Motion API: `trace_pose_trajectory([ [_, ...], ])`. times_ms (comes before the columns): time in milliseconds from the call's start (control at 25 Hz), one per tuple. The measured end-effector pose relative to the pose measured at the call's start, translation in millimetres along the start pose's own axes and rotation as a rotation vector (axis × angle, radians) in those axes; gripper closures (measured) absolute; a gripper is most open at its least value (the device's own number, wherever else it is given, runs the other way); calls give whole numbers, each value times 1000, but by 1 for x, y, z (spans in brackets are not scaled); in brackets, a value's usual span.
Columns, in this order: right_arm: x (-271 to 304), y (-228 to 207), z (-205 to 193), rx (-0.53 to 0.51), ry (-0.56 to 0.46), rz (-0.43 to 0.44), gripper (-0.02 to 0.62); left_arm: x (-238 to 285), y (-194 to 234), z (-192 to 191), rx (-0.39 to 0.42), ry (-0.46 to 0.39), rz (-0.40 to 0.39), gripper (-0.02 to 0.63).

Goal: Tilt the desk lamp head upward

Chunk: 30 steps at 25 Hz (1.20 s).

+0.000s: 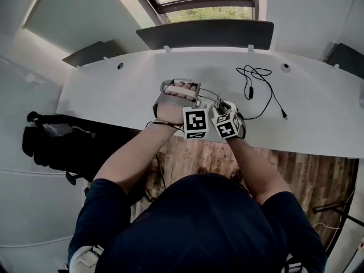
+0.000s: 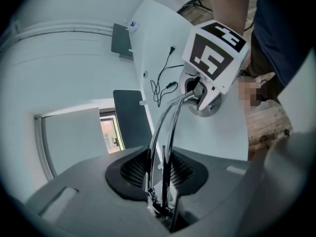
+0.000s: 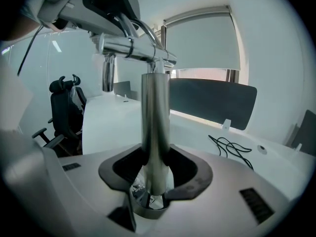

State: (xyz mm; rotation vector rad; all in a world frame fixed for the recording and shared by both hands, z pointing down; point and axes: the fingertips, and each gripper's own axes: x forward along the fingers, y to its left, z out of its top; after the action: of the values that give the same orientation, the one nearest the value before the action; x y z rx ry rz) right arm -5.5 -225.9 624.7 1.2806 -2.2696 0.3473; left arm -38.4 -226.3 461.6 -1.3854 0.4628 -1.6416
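A person leans over a white tabletop [image 1: 114,90] and works a chrome desk lamp [image 3: 155,107] with both hands. The lamp stands near the middle of the tabletop's near edge, on a round base [image 2: 211,110]. The right gripper [image 3: 154,181] has its fingers clamped on the lamp's upright post [image 3: 155,132], low on the tube. The left gripper [image 2: 159,191] is above it, and its fingers hold the pair of thin chrome rods [image 2: 165,127] that arch up from the top of the post. The lamp head itself cannot be made out clearly in any view. A loose black cable [image 1: 248,91] lies on the tabletop to the right of the lamp, well apart from it. A dark divider panel [image 1: 205,34] runs along the far edge below a window [image 1: 205,4], and a black office chair [image 1: 48,138] stands off the tabletop's left end.
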Motion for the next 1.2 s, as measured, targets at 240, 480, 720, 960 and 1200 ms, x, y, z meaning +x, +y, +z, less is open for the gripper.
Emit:
trace_pose_trajectory([
  [240,0,3,-2,-8,10,-1,435,-7,2,9,94,5,-28,520],
  [480,1,3,-2,-27,22,3,433,-6,1,7,94,17,-31,520],
  [720,0,4,-2,-57,26,22,425,-5,0,3,87,55,-25,508],
  [960,-5,4,1,-88,38,6,416,-16,3,-3,101,49,-9,489],
  [1200,-24,6,7,-108,17,2,416,-27,4,-8,81,30,13,486],
])
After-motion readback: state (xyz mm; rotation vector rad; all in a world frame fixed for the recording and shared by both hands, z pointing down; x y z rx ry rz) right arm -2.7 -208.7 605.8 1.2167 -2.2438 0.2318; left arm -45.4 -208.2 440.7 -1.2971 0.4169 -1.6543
